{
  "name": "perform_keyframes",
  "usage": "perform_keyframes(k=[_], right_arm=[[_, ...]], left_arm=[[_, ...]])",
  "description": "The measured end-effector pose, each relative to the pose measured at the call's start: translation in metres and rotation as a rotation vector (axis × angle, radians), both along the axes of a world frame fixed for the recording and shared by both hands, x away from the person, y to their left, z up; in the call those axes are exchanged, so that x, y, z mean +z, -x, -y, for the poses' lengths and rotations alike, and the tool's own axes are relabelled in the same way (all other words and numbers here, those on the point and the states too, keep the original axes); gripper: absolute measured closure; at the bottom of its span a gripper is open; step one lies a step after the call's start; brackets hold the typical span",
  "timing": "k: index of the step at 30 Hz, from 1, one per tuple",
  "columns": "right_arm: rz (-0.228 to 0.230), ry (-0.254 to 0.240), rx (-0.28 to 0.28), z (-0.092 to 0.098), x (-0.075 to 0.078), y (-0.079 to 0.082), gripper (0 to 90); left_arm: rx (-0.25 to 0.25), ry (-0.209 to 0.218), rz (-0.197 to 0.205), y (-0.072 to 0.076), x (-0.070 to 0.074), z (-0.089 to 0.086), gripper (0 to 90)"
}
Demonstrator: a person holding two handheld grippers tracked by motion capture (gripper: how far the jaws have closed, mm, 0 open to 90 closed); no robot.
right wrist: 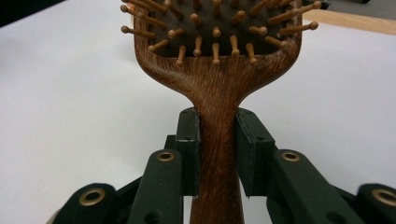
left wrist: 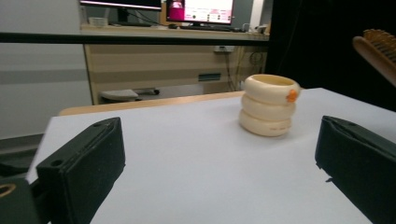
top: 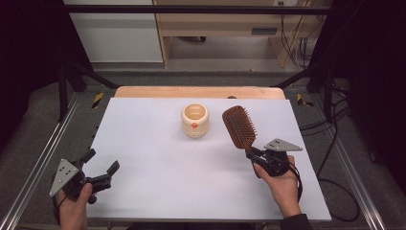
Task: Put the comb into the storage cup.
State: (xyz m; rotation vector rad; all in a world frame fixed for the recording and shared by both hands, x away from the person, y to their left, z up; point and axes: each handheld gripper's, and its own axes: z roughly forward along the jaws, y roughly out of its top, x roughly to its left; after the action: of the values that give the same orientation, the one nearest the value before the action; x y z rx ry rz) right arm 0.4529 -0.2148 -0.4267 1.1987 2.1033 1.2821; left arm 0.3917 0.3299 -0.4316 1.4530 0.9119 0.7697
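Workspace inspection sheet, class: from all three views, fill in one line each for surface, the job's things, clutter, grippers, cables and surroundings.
Surface: white table top, with a wooden strip along its far edge.
Job's things: brown wooden hairbrush, bristles up, held by its handle; cream ridged cup with an orange spot, upright, mid-table, apart from the brush.
Clutter: nothing seen.
Grippers: right gripper shut on the brush handle; left gripper open, holding nothing, at the near left corner.
Cables: a black cable loops on the floor right of the table; more hang behind.
Surroundings: wooden desk with monitors beyond; metal rails beside the table.
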Motion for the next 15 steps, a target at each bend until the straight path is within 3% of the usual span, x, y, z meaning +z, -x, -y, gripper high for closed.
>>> perform_keyframes(k=[2, 9, 15], right_arm=[[0.011, -0.011, 0.0, 0.0, 0.002, 0.0, 73.1], [0.041, -0.039, 0.01, -0.004, 0.006, 0.0, 73.1], [0.063, -0.036, 0.029, -0.01, 0.009, -0.001, 73.1]], left_arm=[[-0.023, 0.012, -0.007, 0.0, 0.001, 0.009, 1.5], [-0.107, 0.127, -0.042, -0.006, 0.016, 0.042, 1.9], [-0.171, 0.13, -0.058, -0.02, 0.029, 0.07, 2.2]])
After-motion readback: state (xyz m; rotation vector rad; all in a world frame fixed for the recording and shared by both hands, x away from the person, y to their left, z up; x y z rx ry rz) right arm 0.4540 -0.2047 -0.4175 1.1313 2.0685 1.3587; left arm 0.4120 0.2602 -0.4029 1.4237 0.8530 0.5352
